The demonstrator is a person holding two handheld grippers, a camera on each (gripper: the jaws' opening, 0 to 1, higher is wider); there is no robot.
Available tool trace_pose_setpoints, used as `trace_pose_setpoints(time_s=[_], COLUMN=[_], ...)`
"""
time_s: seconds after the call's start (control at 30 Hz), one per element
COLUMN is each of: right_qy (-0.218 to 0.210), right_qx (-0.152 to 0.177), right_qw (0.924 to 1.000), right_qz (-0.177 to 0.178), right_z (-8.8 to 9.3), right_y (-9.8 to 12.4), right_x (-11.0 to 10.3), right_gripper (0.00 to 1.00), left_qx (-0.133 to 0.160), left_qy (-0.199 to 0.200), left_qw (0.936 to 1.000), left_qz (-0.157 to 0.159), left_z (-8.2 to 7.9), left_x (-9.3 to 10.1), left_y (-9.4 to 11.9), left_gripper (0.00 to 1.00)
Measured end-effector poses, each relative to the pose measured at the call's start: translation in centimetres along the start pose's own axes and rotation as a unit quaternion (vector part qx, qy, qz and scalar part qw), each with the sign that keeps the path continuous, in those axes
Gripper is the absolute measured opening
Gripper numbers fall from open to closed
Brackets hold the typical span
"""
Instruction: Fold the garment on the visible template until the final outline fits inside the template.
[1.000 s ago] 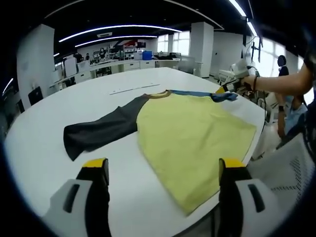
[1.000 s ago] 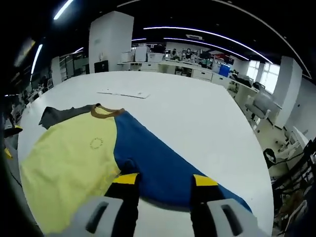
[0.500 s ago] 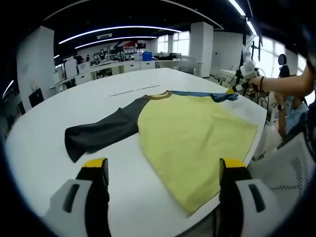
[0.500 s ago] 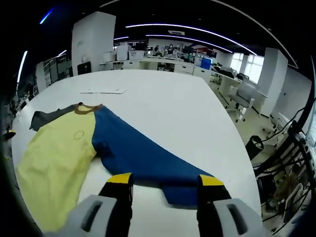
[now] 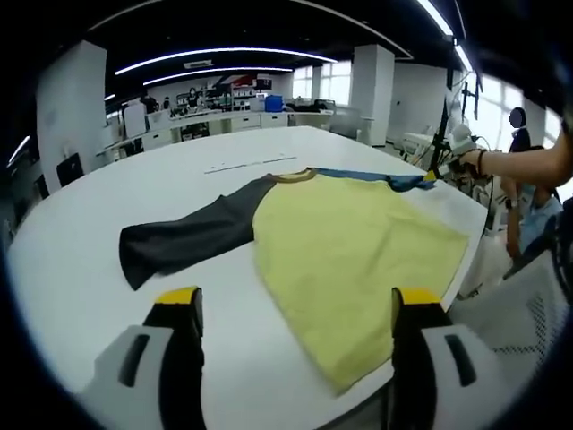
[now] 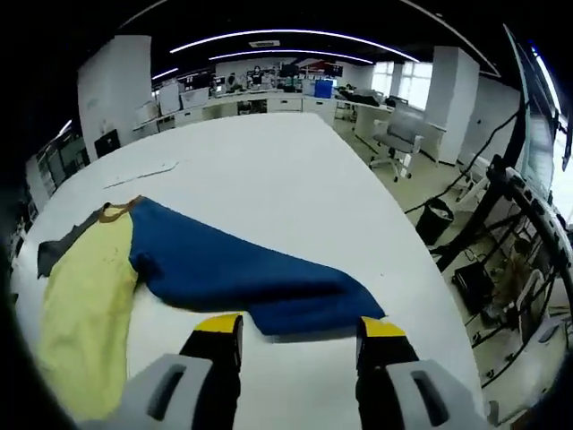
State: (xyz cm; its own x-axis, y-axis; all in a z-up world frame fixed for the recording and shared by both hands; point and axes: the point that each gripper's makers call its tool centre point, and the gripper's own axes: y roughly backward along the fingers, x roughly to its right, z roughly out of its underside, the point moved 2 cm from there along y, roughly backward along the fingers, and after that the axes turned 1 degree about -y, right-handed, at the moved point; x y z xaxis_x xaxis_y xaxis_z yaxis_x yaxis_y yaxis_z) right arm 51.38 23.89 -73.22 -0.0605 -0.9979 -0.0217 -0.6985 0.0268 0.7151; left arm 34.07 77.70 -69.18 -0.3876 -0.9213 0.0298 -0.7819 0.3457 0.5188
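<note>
Left hand-held gripper (image 5: 291, 305): jaws apart, holding nothing, we see.
Right hand-held gripper (image 6: 295, 330): jaws apart, at blue sleeve (image 6: 242, 273) end.
Garment (image 5: 345, 246): flat on white desk (image 5: 81, 269), grey sleeve (image 5: 183, 240) toward nine o'clock.

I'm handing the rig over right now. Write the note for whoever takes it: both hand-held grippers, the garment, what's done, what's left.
Left hand-held gripper: open, holding nothing, hovering over the table near the shirt's yellow body.
Right hand-held gripper: open, holding nothing, at the cuff of the blue sleeve.
Shirt: lying flat, yellow body near the table edge, grey sleeve and blue sleeve both stretched out to opposite sides.
Done: garment spread out; no fold visible yet.
Left: fold both sleeves and the body in. I can't make out a template outline, so check it before folding.
</note>
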Motion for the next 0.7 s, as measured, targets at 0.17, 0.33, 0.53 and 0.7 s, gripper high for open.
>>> trace_pose_setpoints(time_s=[0.17, 0.33, 0.53, 0.7], right_qy=[-0.04, -0.067, -0.076, -0.08], right_qx=[-0.006, -0.018, -0.033, -0.034], right_qw=[0.9991, 0.9969, 0.9949, 0.994], right_qz=[0.011, 0.037, 0.059, 0.067], right_z=[0.0, 0.3, 1.0, 1.5], right_y=[-0.6, -1.3, -2.1, -1.9], right_x=[0.3, 0.6, 0.0, -0.9], right_gripper=[0.45, 0.39, 0.29, 0.23], left_qx=[0.004, 0.001, 0.006, 0.002], left_qy=[0.014, 0.012, 0.018, 0.014], left_qw=[0.9999, 0.9999, 0.9997, 0.9998], left_qz=[-0.005, -0.007, -0.013, -0.017], left_z=[-0.2, -0.2, -0.7, -0.6], left_x=[0.3, 0.5, 0.2, -0.1], left_y=[0.2, 0.3, 0.6, 0.8], left_gripper=[0.81, 0.79, 0.79, 0.78])
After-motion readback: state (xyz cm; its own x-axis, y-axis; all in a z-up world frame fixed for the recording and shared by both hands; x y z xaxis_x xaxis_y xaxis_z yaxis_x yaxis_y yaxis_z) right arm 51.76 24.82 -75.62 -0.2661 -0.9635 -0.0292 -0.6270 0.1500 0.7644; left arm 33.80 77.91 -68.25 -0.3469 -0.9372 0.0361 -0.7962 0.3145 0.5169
